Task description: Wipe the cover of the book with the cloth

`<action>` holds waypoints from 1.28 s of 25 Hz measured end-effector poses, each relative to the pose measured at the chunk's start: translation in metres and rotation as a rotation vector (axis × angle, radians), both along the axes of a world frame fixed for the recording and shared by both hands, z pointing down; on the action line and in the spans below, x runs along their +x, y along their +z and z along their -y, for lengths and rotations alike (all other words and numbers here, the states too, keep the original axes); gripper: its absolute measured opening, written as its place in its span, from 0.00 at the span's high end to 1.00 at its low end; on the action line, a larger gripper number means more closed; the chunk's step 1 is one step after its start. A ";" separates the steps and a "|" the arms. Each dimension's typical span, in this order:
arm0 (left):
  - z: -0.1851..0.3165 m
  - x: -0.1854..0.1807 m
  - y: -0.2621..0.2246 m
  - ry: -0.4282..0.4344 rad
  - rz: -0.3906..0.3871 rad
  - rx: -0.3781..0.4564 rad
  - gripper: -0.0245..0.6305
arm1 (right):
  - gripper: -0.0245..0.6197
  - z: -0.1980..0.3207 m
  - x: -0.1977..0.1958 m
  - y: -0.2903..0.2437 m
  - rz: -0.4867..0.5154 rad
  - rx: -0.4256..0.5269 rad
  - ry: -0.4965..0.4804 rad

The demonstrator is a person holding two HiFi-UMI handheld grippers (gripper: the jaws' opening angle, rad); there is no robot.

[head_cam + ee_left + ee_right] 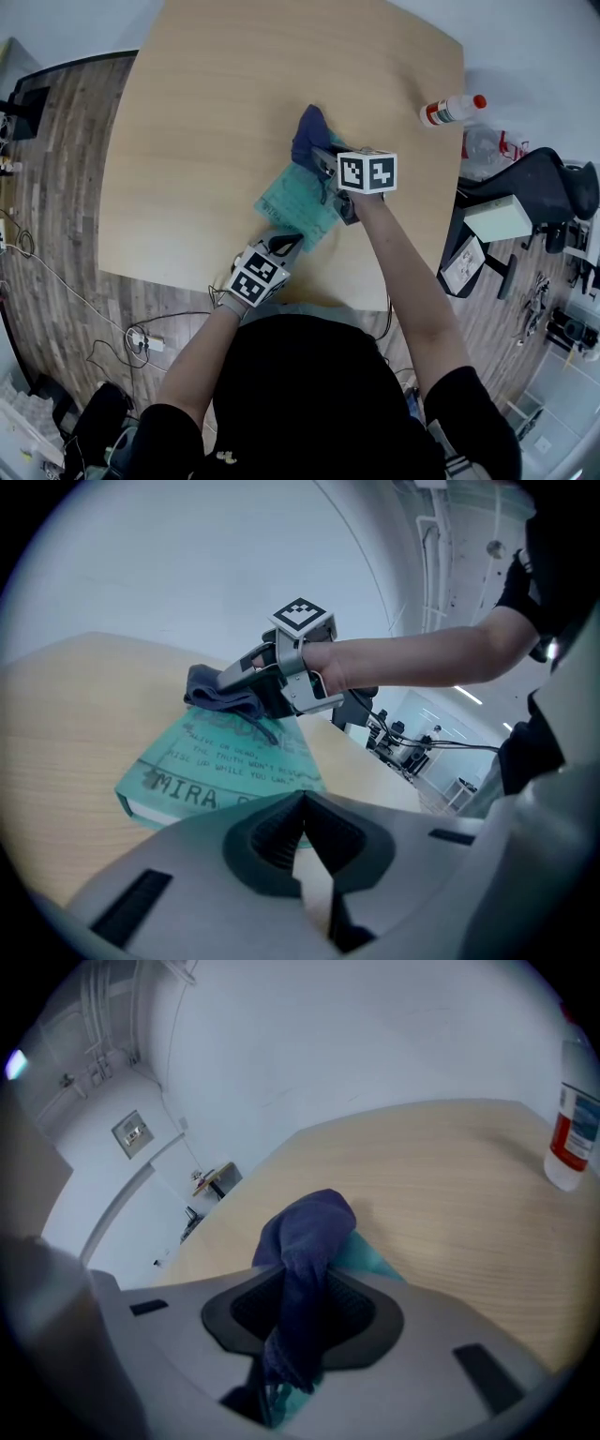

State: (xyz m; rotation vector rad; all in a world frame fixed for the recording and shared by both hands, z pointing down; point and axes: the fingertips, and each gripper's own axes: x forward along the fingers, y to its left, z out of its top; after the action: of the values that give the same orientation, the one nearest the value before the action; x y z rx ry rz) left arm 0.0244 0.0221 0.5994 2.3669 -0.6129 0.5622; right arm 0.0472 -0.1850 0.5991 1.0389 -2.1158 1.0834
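Observation:
A teal book (298, 202) lies flat on the wooden table (216, 122); its printed cover (220, 761) fills the middle of the left gripper view. My right gripper (323, 164) is shut on a dark blue cloth (307, 136), which bunches over the book's far end. In the right gripper view the cloth (305, 1269) hangs pinched between the jaws, with a teal corner of the book (367, 1258) beside it. My left gripper (286, 246) sits at the book's near edge, jaws shut with nothing between them (302, 829).
A white spray bottle with a red cap (452, 110) lies near the table's right edge, upright-looking in the right gripper view (574, 1133). An office chair (534, 192) and boxes stand off the right side. Cables run over the floor at left (56, 281).

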 end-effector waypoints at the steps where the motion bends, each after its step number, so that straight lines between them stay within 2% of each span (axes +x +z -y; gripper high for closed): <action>1: 0.000 -0.001 0.001 0.004 0.003 0.002 0.93 | 0.77 0.000 0.001 0.001 0.009 -0.018 0.013; 5: -0.001 -0.001 0.001 0.003 0.007 0.001 0.93 | 0.77 -0.002 0.005 0.000 0.024 -0.023 0.048; 10: 0.004 0.001 -0.001 -0.018 -0.020 0.007 0.93 | 0.77 0.001 0.027 0.000 0.091 -0.049 0.172; 18: 0.006 0.003 -0.002 -0.021 -0.025 0.008 0.93 | 0.78 -0.007 0.058 -0.004 0.151 -0.062 0.308; 22: 0.007 0.004 -0.002 -0.024 -0.020 0.009 0.93 | 0.78 -0.005 0.078 -0.008 0.249 -0.063 0.438; 26: 0.008 0.003 -0.003 -0.024 -0.020 0.013 0.93 | 0.78 0.001 0.097 -0.005 0.329 -0.110 0.583; 28: 0.008 0.004 -0.003 -0.025 -0.018 0.015 0.93 | 0.78 0.001 0.103 -0.003 0.322 -0.126 0.604; 32: 0.008 0.003 -0.002 -0.029 -0.017 0.015 0.93 | 0.78 -0.008 0.110 -0.001 0.204 -0.117 0.531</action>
State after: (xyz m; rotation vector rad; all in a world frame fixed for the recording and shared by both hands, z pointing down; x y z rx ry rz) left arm 0.0276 0.0146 0.5974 2.3709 -0.6451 0.5265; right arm 0.1570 -0.1775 0.5977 1.5374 -1.9413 1.5993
